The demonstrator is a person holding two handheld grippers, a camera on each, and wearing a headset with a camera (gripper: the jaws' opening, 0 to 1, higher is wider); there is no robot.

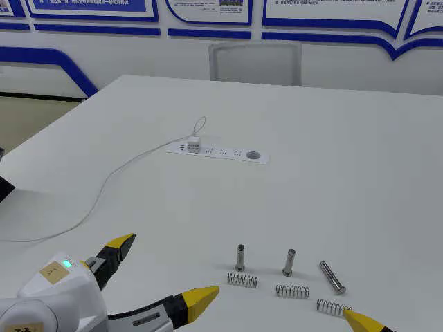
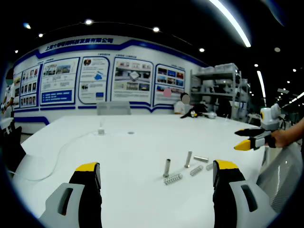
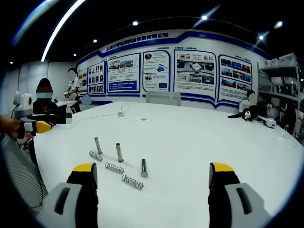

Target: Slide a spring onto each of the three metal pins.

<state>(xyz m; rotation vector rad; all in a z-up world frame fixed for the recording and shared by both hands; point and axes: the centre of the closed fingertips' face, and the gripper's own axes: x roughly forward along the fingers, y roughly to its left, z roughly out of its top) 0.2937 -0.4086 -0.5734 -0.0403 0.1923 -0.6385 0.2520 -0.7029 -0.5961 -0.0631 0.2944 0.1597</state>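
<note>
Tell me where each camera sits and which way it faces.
Head view: on the headset, looking forward and down across the table at the pins and springs; left gripper at lower left.
Left gripper view: on that gripper, low over the table, facing the pins; own open jaws below, right gripper and hand at right.
Right gripper view: on the right gripper, likewise low, facing the pins; own open jaws below, left gripper at left.
Shared: all three see the pins and springs.

On the surface [image 1: 346, 194] we find the left pin [image 1: 240, 257], middle pin [image 1: 288, 262] and right pin [image 1: 332, 277] in a row, a spring [image 1: 292, 291] just before each; a socket strip [image 1: 218, 152] lies well behind.
</note>
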